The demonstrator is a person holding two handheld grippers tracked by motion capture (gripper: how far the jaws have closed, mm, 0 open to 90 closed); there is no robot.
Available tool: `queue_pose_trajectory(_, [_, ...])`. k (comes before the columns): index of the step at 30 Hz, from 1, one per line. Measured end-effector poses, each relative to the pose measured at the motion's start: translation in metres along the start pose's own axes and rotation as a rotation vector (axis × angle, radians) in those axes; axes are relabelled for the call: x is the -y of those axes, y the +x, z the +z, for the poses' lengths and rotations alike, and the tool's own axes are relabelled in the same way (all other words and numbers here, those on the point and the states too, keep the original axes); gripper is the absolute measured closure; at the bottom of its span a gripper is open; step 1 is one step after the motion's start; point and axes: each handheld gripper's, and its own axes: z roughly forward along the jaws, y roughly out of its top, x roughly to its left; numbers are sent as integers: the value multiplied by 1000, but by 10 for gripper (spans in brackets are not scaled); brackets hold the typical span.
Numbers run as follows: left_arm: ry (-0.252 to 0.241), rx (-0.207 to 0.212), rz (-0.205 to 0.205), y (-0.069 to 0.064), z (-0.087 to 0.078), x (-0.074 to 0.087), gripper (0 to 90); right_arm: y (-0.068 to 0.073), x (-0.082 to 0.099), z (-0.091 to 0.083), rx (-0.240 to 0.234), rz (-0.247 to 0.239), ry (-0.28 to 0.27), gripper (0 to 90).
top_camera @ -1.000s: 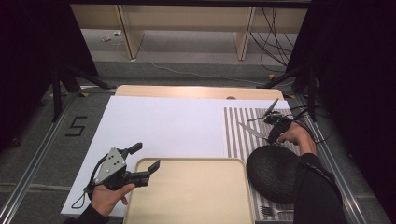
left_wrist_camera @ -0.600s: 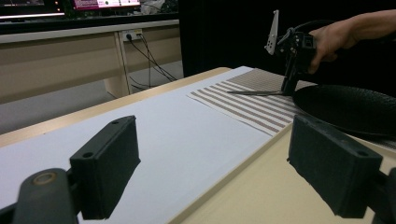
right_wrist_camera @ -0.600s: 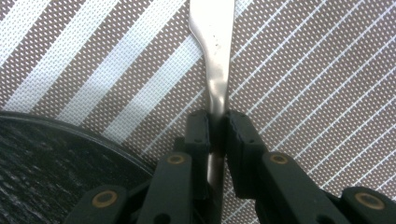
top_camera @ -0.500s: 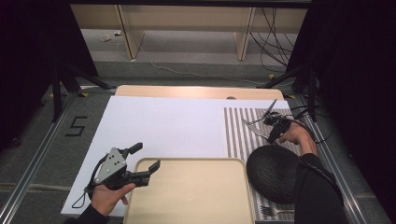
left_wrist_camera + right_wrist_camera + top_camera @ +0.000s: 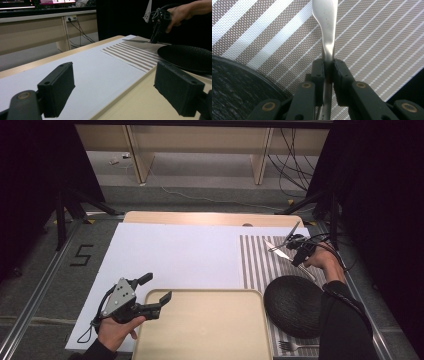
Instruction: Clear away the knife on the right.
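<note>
Two grippers: right gripper (image 5: 328, 75) clamped on knife (image 5: 325, 27) handle, over striped placemat (image 5: 255, 265) beside black plate (image 5: 292, 305). Left gripper (image 5: 150, 295) released, idle at tray (image 5: 200, 330). Grasp looks done; next, probably lift level and carry.

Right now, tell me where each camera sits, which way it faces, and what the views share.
High view: above the near edge, facing forward and down on the tray; both forearms, left claw, right claw.
Left claw view: low on that claw, across the striped mat; its open jaws.
Right claw view: on that claw, down on the mat; jaws shut on a knife.
Shared: the black plate.
</note>
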Motion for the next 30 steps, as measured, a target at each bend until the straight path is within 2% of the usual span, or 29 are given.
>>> queue_pose_trajectory(7, [-1,-4,-1,0,0,0,160,4,-1,-15,-56,8,-52,805])
queue_pose_trajectory(10, [-1,-4,2,0,0,0,160,9,-2,-22,-90,19,-92,806])
queue_pose_trajectory(13, [-2,-6,-2,1,0,0,160,16,-5,-30,-95,13,-134,805])
queue_pose_trajectory(18, [-2,-7,0,0,-1,0,161,33,-10,-44,-124,32,-203,806])
queue_pose_trajectory(20, [-3,-9,-2,1,-1,0,161,41,-12,-49,-151,28,-246,806])
queue_pose_trajectory(23, [-1,-12,-2,1,-1,0,161,56,-14,-55,-168,10,-291,806])
queue_pose_trajectory(26, [-1,-11,0,1,-1,0,161,69,-16,-57,-223,2,-336,806])
queue_pose_trajectory(30, [-3,-12,-2,1,-1,0,161,86,-20,-61,-246,-19,-369,806])
